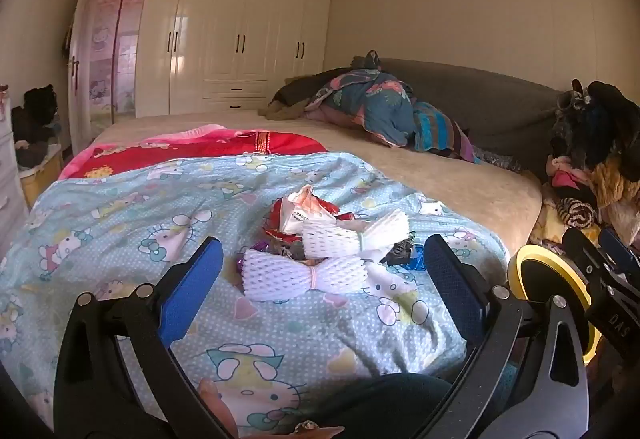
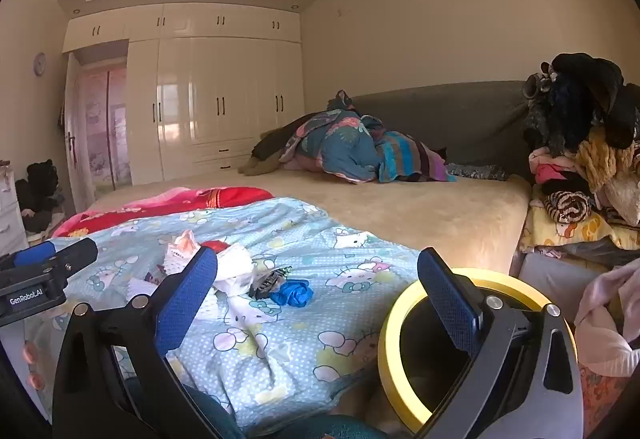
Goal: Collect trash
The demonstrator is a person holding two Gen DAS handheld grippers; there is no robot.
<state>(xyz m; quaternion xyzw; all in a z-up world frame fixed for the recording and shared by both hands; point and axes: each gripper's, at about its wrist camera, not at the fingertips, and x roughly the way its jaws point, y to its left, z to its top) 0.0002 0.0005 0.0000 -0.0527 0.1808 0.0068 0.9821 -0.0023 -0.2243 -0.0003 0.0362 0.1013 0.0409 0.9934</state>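
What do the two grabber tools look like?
Each tool is a black frame with silver bolts and two flat fingers covered in bumpy blue pads. The left tool and right tool match. Seen from the right camera, the left one wears a white "GenRobot.AI" label; the right one's side shows "DAS".

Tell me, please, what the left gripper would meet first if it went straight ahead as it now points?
Probably the nearer white foam net sleeve, lying on the light blue cartoon-print quilt just ahead of the open left gripper; depth is uncertain.
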